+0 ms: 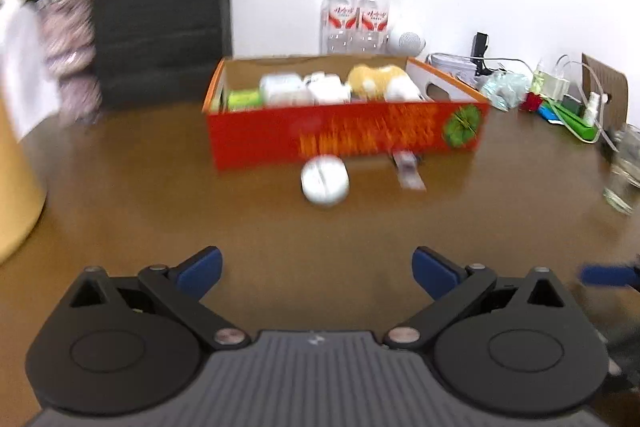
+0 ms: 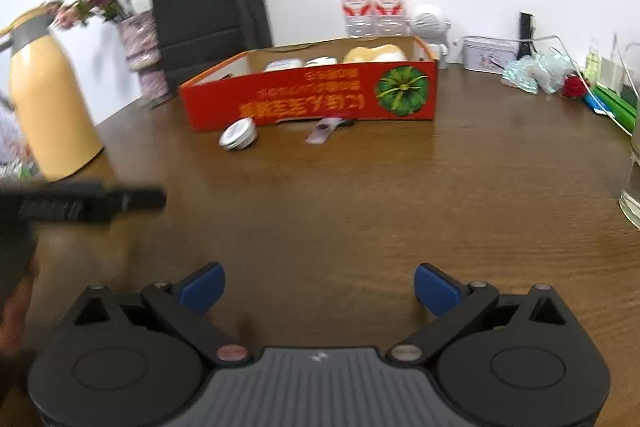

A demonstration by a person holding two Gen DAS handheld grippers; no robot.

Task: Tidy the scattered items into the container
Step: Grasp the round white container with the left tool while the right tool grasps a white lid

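Note:
A red cardboard box (image 1: pixel 348 131) (image 2: pixel 312 99) stands mid-table and holds several small packages. A round white tin (image 1: pixel 325 179) (image 2: pixel 239 134) and a small purple packet (image 1: pixel 409 171) (image 2: pixel 325 130) lie on the table just in front of the box. My left gripper (image 1: pixel 316 271) is open and empty, well short of the tin. My right gripper (image 2: pixel 318 287) is open and empty, further back on the table. The left gripper shows as a dark blur at the left of the right wrist view (image 2: pixel 80 203).
A yellow thermos (image 2: pixel 52 99), a vase of flowers (image 2: pixel 140 43) and a black paper bag (image 2: pixel 208 7) stand at the left back. Two water bottles (image 1: pixel 356 15), a tin box (image 2: pixel 490 54) and clutter line the back right. A glass (image 2: pixel 634 179) stands at the right edge.

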